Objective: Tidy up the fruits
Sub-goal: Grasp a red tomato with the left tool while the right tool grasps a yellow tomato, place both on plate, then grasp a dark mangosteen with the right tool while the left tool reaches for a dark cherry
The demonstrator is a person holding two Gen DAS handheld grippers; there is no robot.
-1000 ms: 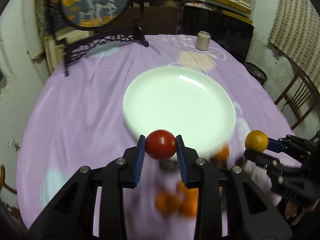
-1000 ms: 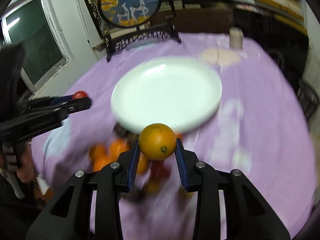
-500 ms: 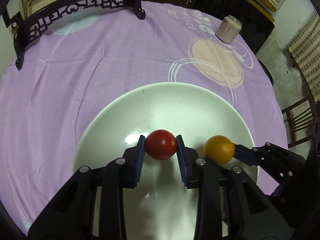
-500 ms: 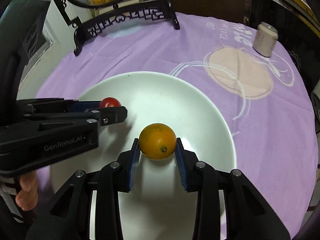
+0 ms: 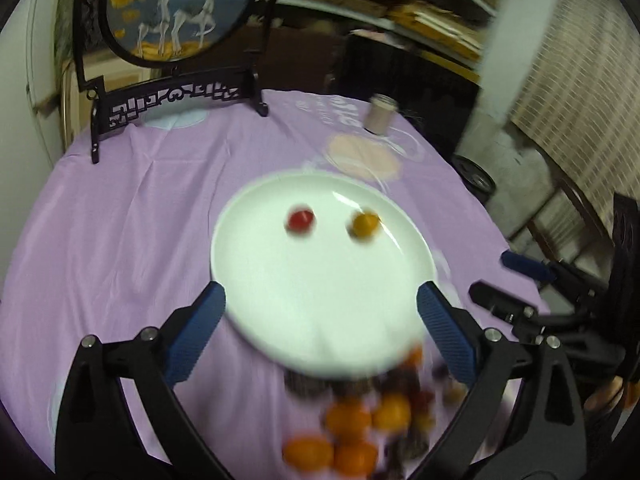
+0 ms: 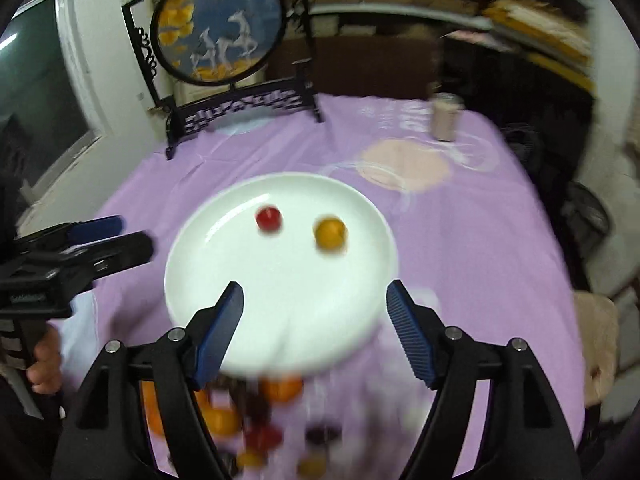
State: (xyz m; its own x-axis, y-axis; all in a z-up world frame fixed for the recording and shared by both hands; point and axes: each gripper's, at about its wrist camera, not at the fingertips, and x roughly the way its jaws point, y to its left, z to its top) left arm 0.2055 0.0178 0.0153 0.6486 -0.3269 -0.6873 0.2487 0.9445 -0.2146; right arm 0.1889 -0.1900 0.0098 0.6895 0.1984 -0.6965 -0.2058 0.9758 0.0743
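A white plate (image 5: 320,304) (image 6: 280,304) sits on the purple tablecloth. On it lie a red tomato (image 5: 299,221) (image 6: 268,218) and a small orange (image 5: 365,224) (image 6: 330,233), side by side and apart. My left gripper (image 5: 320,336) is open and empty, held back above the plate's near edge. My right gripper (image 6: 314,332) is open and empty too. A blurred pile of oranges (image 5: 348,432) (image 6: 224,420) and darker fruits lies on the cloth in front of the plate.
A black carved stand with a round painted panel (image 5: 176,100) (image 6: 240,108) stands at the back of the table. A small can (image 5: 378,120) (image 6: 444,122) stands at the back right. A chair (image 5: 560,216) is beside the table at right.
Both grippers have opened and let go of the tomato and the orange onto the plate. Both have pulled back and up from the plate.
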